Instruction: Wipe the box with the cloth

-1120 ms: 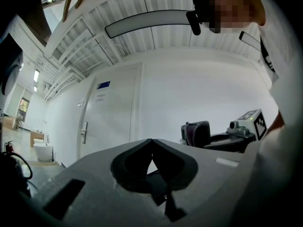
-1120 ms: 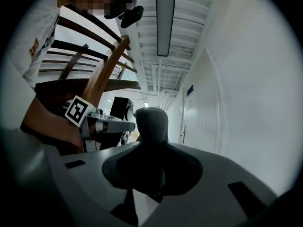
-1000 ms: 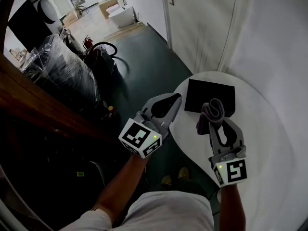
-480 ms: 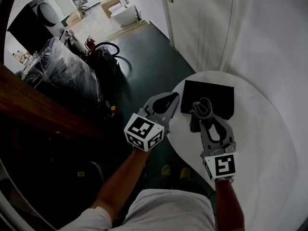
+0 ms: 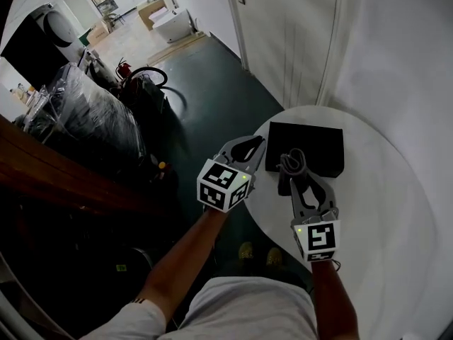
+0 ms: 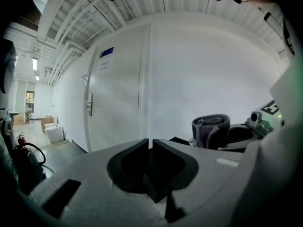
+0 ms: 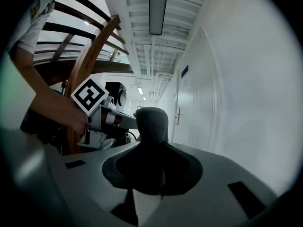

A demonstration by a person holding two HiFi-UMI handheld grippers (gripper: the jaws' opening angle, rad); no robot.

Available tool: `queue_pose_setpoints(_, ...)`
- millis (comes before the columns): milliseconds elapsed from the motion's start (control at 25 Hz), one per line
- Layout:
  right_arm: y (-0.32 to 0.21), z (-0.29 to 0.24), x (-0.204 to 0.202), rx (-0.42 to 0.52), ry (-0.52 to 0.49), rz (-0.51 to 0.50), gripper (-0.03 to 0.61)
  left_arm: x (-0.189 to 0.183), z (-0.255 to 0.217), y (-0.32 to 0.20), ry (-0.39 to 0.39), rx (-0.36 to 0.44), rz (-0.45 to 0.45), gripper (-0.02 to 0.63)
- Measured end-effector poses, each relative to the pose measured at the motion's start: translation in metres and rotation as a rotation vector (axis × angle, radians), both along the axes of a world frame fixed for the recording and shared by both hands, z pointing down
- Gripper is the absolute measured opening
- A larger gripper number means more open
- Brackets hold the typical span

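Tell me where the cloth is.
Head view, centre-right: the cloth is clamped in the right gripper, at the near edge of the black box on the white table.

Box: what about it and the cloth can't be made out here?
- Head view: the cloth and right gripper cover the near edge of the box; whether cloth touches box cannot be told.
- Right gripper view: the clamped cloth blocks the view ahead of the jaws; no box visible.
- Left gripper view: print on the door sign is too small to read.
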State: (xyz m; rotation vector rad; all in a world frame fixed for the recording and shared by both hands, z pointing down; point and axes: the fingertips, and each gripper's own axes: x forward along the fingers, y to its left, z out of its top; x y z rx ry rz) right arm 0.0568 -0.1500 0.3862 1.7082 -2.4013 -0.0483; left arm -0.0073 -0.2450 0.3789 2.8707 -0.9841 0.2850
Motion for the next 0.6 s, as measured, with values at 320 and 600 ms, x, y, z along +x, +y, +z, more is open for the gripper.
queue_pose_setpoints(320,-0.011,0.034,-0.004,-0.057,0.075,0.03,0.095,0.015,0.034,-0.019,-0.076,-0.105,0.005,0.129)
queue_pose_setpoints(600,-0.022,0.068,-0.014,-0.116,0.157,0.031,0.095,0.02,0.071,-0.04,-0.158,-0.265,-0.007,0.144)
